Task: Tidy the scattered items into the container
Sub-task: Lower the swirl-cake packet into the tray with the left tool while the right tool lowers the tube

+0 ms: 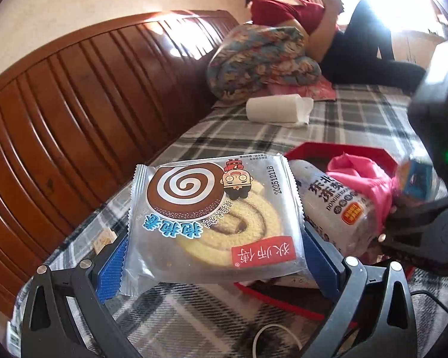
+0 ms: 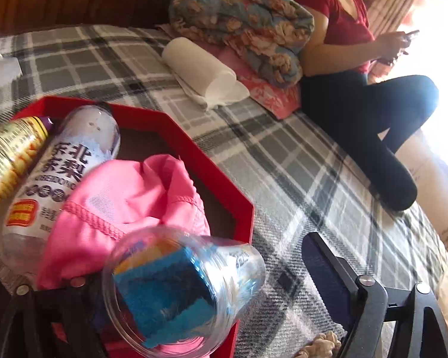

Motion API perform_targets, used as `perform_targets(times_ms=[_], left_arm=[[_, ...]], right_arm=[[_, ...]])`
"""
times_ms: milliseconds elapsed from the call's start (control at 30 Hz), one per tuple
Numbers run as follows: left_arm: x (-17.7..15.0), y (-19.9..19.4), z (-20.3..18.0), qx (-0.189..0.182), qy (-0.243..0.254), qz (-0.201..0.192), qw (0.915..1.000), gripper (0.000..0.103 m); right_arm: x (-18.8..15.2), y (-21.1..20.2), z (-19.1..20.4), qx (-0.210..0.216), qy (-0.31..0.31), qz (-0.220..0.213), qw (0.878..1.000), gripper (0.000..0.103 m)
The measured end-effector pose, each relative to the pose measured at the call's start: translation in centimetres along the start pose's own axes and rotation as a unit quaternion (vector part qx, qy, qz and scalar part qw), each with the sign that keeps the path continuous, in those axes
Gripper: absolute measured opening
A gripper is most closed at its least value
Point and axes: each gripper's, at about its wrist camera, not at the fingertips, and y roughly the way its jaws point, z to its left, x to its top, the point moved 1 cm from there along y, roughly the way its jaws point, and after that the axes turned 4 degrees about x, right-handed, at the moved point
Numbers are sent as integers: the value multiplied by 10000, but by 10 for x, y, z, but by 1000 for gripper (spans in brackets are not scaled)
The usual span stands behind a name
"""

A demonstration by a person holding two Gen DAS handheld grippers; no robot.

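As we judge progress: tray [image 2: 212, 137] on the bed [image 2: 298, 179] already holds two bottles, pink cloth [image 2: 125, 203]; cake pack [image 1: 212, 217] and jar [image 2: 182, 292] not yet settled.
Left claw [image 1: 215, 253]: spread wide, pack between its fingers.
Right claw [image 2: 194, 292]: parted, jar between.
Writing we read: 东北冻梨 on bottle [image 2: 65, 173]; 20251211B on pack.

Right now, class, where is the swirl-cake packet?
In the left wrist view, the swirl-cake packet sits between the left tongs, beside the white bottle in the red tray.
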Motion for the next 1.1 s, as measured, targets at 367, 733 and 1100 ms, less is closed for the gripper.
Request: perform_targets(times_ms=[367, 733, 1100], left_arm=[[25, 12, -29, -1681, -70, 409, 9849, 103], [33, 38, -64, -2371, -459, 1345, 9610, 103], [30, 25, -70, -2053, -324, 1006, 9730, 103]], right_arm=[[-11, -37, -14, -374, 407, -314, 9980, 95], [-42, -63, -68, -364, 1276, -322, 9906, 96], [-73, -52, -85, 83, 2134, -140, 9768, 97]])
